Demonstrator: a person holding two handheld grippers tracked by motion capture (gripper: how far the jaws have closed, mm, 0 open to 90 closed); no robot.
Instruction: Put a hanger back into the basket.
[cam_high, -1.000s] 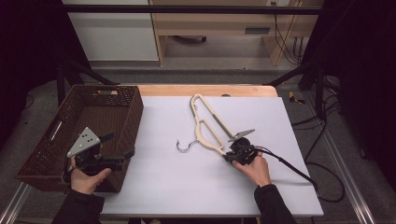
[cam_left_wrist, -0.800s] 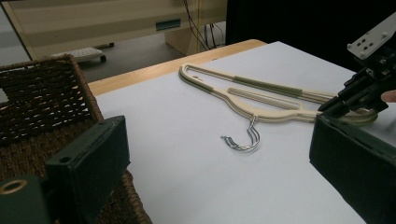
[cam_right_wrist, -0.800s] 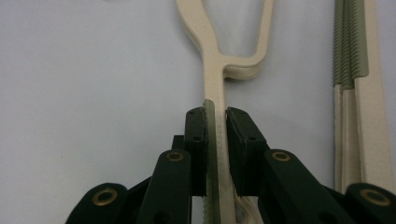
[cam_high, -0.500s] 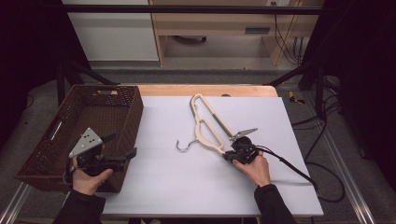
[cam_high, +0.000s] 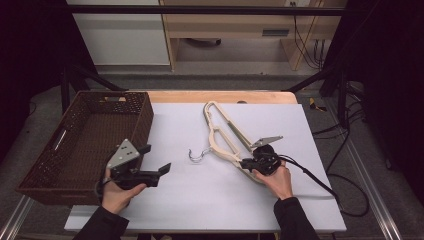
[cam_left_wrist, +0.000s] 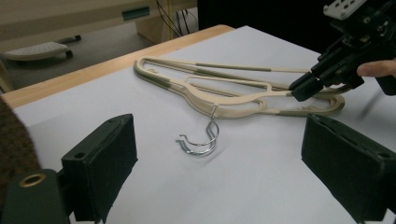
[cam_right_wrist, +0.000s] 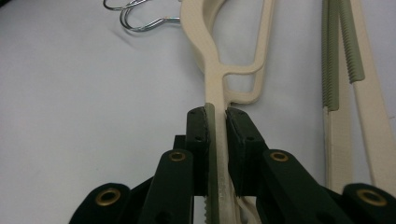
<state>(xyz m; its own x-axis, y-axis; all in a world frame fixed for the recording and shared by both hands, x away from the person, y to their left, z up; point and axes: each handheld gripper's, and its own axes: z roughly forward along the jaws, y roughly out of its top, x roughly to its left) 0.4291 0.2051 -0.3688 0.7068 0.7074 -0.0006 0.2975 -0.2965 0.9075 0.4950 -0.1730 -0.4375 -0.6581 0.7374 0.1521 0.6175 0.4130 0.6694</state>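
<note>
The left gripper (cam_high: 156, 159) has shifted from the basket (cam_high: 80, 145) toward the hanger (cam_high: 225, 135), its jaws apart, just closing slightly around nothing. The right gripper (cam_high: 246, 163) clamps the hanger's arm on the white surface (cam_high: 200, 200).

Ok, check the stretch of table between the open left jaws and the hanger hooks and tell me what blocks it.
Nothing visible blocks it. In the left gripper view, only bare white table lies between the left gripper and the metal hooks of the hangers. The right gripper grips the hangers' far arm, off that line.
</note>
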